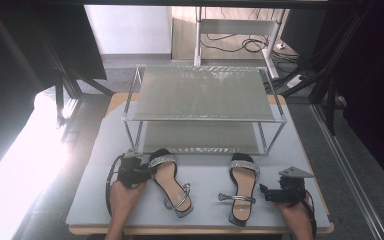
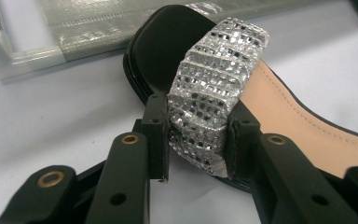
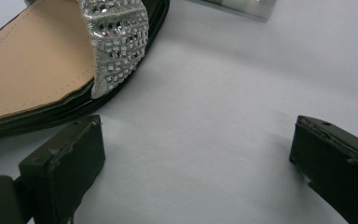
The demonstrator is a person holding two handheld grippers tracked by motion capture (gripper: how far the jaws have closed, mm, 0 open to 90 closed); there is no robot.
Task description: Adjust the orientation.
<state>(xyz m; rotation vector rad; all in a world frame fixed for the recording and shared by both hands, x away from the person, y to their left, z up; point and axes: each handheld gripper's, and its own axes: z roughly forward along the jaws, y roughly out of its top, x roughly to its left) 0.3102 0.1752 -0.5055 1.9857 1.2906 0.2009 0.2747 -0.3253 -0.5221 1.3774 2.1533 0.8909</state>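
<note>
text: none readable | labels: none | brands: none | numbers: none

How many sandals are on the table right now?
2. The left sandal lies by the left gripper, which grips its sparkly strap; the right sandal lies beside the open right gripper.
</note>
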